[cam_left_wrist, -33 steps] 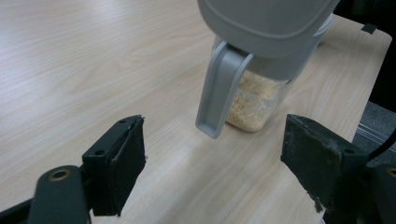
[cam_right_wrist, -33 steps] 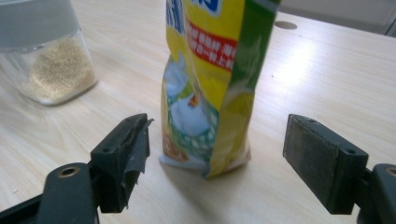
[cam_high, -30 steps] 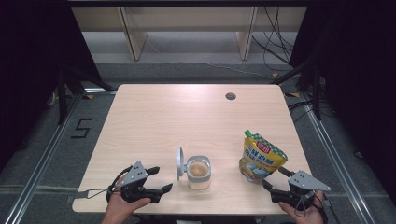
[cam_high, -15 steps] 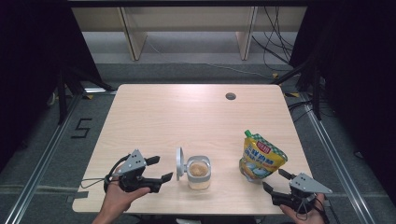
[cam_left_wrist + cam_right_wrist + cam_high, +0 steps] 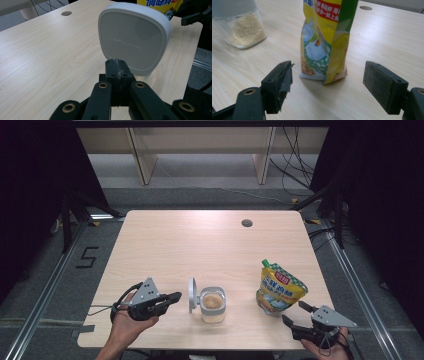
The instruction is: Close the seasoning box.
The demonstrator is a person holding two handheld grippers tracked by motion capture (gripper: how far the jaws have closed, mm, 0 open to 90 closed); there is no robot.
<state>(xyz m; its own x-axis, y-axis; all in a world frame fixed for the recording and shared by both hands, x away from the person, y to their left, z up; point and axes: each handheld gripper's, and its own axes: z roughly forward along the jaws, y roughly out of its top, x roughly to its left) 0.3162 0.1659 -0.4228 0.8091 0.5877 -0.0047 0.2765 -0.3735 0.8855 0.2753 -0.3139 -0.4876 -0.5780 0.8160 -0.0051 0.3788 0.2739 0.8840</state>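
Moved: left gripper lifting, jaws just closing empty beside the lid.
Right gripper: gaping, pouch just ahead.
Left: pouch unheld, jar part-filled.

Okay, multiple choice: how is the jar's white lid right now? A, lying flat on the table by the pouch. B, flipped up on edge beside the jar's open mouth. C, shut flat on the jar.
B: the white lid stands on edge at the jar's left side, its mouth open.
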